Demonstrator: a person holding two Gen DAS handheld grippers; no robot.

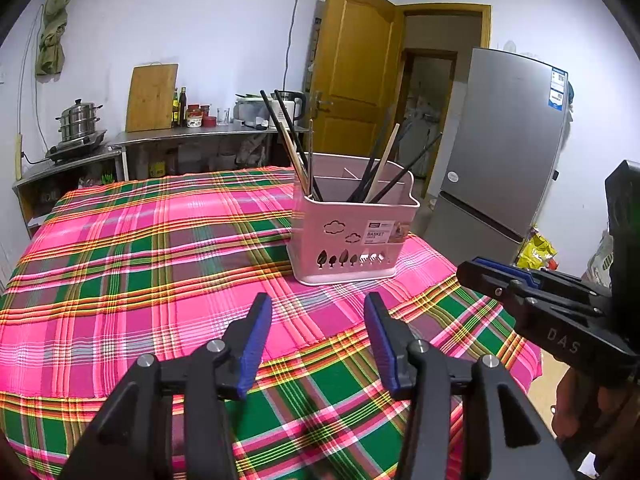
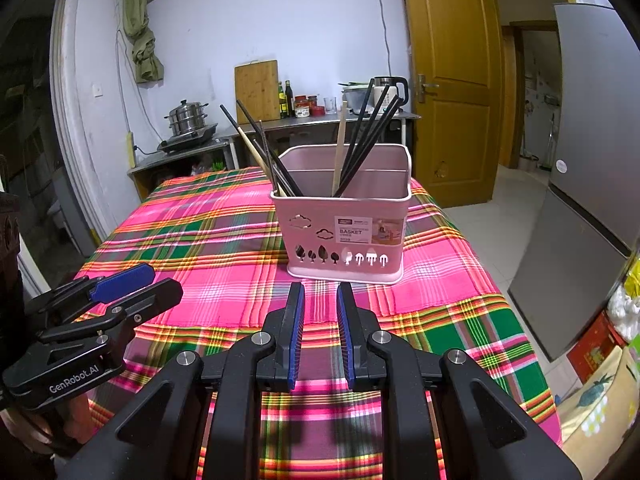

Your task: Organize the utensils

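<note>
A pink utensil basket [image 1: 348,236] stands upright on the plaid tablecloth [image 1: 140,264]; it also shows in the right wrist view [image 2: 344,232]. Several black and wooden chopsticks [image 1: 376,172] lean in its compartments, some in the left one [image 2: 268,160], some in the right one [image 2: 360,140]. My left gripper [image 1: 318,304] is open and empty, above the cloth just in front of the basket. My right gripper [image 2: 320,292] is open with a narrower gap and empty, also in front of the basket. Each gripper shows in the other's view, the right one [image 1: 476,268] and the left one [image 2: 160,280].
A grey fridge [image 1: 504,152] stands to the right of the table, beside an open wooden door [image 1: 352,72]. A steel counter [image 1: 172,136] along the back wall holds a steamer pot [image 1: 78,120], a cutting board [image 1: 152,96], bottles and a kettle. The table's right edge [image 2: 520,320] drops to the floor.
</note>
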